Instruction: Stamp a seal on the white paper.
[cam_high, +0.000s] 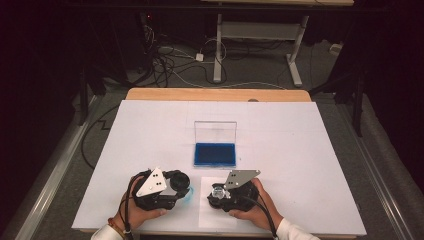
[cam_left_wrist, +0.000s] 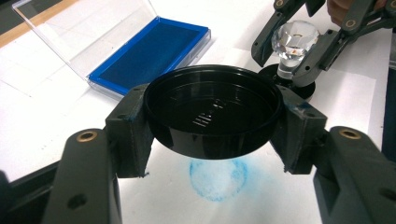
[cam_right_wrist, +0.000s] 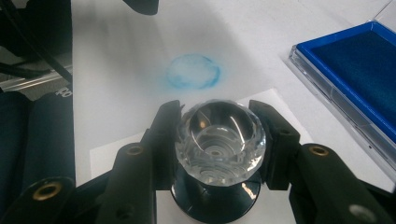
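left gripper (cam_left_wrist: 212, 140) clamped on black lid (cam_left_wrist: 212, 109), near front edge of table (cam_high: 300, 130) | right gripper (cam_right_wrist: 217, 144) clamped on crystal-knob stamp (cam_right_wrist: 219, 137), resting on paper (cam_right_wrist: 121, 156) | blue ring mark (cam_right_wrist: 194, 72) done, open ink pad (cam_high: 215, 154) mid-table; recapping left

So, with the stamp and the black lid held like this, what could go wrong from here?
1. The round black plastic lid is held by the left gripper above a smudged blue ring print; setting it down there could smear ink.
2. The right gripper clamps the faceted clear crystal knob of the stamp; its smooth facets might slip between the fingers.
3. The open blue ink pad lies close ahead; a careless reach might knock it.
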